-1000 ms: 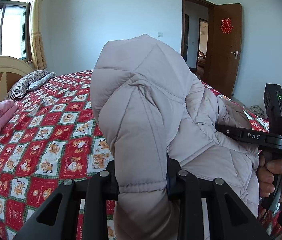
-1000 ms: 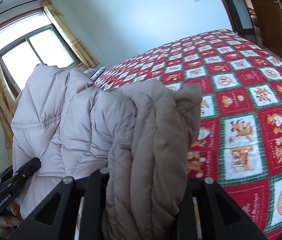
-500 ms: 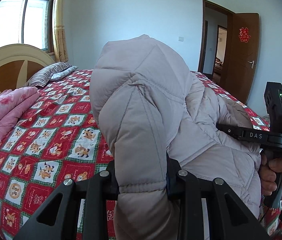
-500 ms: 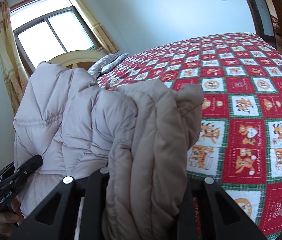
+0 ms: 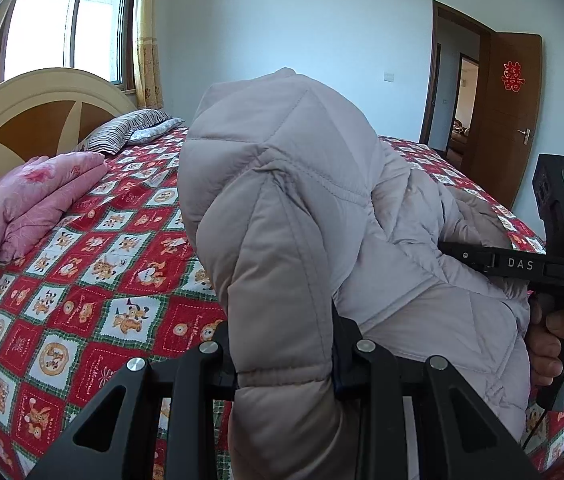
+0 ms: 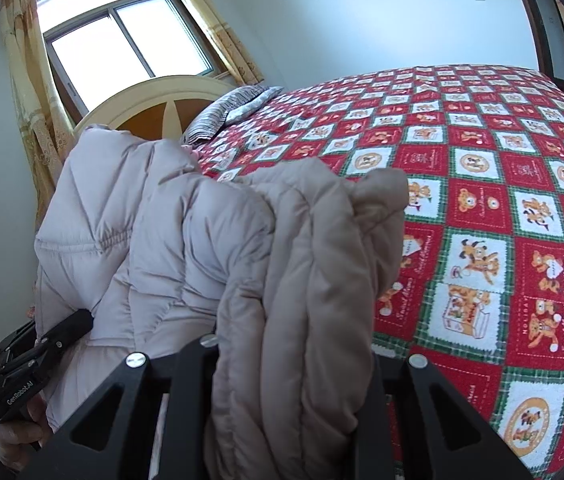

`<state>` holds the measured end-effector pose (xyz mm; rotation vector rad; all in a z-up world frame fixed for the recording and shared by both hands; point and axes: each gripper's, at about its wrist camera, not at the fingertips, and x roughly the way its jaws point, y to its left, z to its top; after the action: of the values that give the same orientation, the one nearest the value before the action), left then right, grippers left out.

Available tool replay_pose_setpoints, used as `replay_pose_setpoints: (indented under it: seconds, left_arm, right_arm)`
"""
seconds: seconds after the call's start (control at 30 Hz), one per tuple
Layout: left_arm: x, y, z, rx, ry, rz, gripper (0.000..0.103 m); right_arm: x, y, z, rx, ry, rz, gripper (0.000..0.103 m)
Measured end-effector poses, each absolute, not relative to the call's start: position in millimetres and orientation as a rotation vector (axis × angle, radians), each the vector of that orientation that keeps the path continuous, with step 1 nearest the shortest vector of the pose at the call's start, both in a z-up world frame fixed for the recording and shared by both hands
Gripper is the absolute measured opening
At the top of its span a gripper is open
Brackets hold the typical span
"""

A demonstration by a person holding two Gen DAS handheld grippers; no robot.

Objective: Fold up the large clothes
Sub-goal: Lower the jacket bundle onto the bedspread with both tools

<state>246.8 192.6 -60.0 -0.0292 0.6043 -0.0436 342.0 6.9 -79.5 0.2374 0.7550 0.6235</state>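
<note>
A pale pink-grey puffer jacket [image 5: 302, 220] hangs bunched between both grippers, above the bed. My left gripper [image 5: 286, 364] is shut on a thick quilted fold of it; the fingertips are hidden by fabric. My right gripper [image 6: 294, 360] is shut on another bunched fold of the jacket [image 6: 306, 260]. The right gripper also shows in the left wrist view [image 5: 494, 264], pressed against the jacket's right side. The left gripper shows in the right wrist view [image 6: 41, 352] at the lower left.
The bed has a red and white cartoon-patterned cover [image 5: 101, 272] [image 6: 502, 220]. A folded pink quilt [image 5: 29, 200] and striped pillows [image 5: 121, 136] lie by the headboard [image 5: 41, 112]. A window [image 6: 121, 36] is behind; an open brown door [image 5: 510, 112] at right.
Both grippers have swung left with the jacket still held; the headboard, window and pink quilt have come further into view. The grips have not changed.
</note>
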Motion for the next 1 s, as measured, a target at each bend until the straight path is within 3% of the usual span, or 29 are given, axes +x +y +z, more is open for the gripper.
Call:
replay_pose_setpoints:
  seconds: [0.7, 1.0]
  left_arm:
    - [255, 233, -95, -0.068, 0.669, -0.005, 0.033]
    - [258, 245, -115, -0.061, 0.684, 0.028, 0.052]
  right_arm:
    - [355, 49, -99, 0.194, 0.820, 0.650, 0.025]
    - [361, 59, -110, 0.189, 0.849, 0.654, 0.026]
